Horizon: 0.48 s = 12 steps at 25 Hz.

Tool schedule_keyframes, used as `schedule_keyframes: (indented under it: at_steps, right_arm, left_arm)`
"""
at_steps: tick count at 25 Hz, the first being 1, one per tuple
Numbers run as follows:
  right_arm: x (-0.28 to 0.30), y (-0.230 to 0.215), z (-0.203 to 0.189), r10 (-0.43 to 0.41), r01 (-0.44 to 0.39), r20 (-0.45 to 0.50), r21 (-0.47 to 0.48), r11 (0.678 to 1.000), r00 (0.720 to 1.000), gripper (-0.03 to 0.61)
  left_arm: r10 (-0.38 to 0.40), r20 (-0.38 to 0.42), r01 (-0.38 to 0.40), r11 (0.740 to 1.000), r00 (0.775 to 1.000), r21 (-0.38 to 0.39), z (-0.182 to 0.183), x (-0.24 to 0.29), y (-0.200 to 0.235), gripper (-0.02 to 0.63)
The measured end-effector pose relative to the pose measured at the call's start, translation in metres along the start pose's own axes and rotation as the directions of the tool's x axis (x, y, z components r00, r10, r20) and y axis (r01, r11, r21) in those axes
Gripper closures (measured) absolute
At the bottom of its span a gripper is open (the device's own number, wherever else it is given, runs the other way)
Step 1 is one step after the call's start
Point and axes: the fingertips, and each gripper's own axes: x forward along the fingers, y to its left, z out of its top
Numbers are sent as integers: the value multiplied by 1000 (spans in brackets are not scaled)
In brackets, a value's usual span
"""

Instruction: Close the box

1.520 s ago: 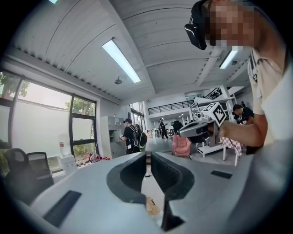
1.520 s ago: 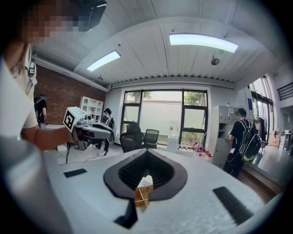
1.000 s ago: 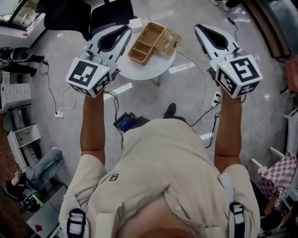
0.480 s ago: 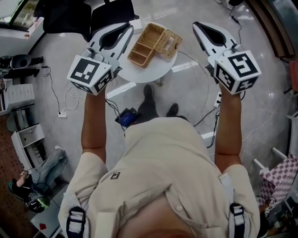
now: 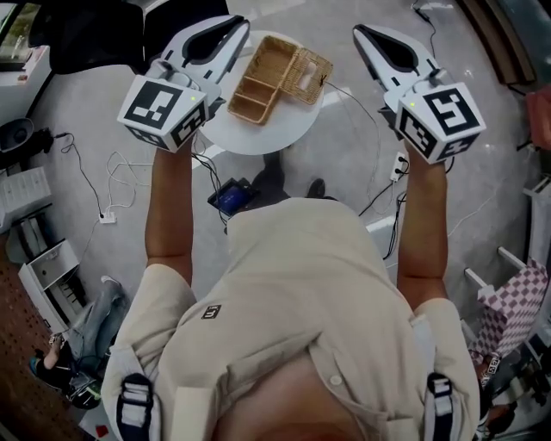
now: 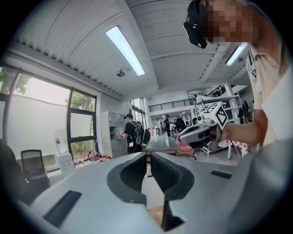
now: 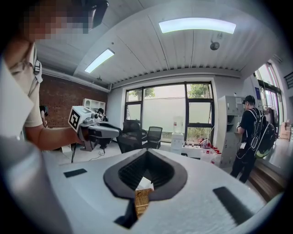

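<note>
The box (image 5: 258, 82) is set on the counter (image 5: 258, 138), between the two claws, with its lid (image 5: 312, 71) laid open at its right side. The left claw (image 5: 234, 24) is held over the counter's left edge. The right claw (image 5: 362, 33) is held right of the counter, above the floor (image 5: 482, 52).

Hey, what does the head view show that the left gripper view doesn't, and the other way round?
Only the head view: the open woven box seen whole on the round white table, and cables on the floor.
Only the left gripper view: the ceiling light, the tall windows and a person with a backpack.
Both: the left gripper and the right gripper, neither holding anything. The left gripper view catches at most a woven sliver below its jaws.
</note>
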Motion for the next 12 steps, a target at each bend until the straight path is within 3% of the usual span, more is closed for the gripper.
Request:
schedule_keyframes:
  at_steps: [4,12]
  right_arm:
    - [31,-17,-10,-6,6,-7,16,1000,1000,584]
    - [41,-36,-35,-19,21,-37,52,998,999,584]
  left_arm:
    - [-6,-19,5,1000,1000,-19,-15,18,30,584]
    - [-34,-39,33,999,999,-30,-29,38,35,584]
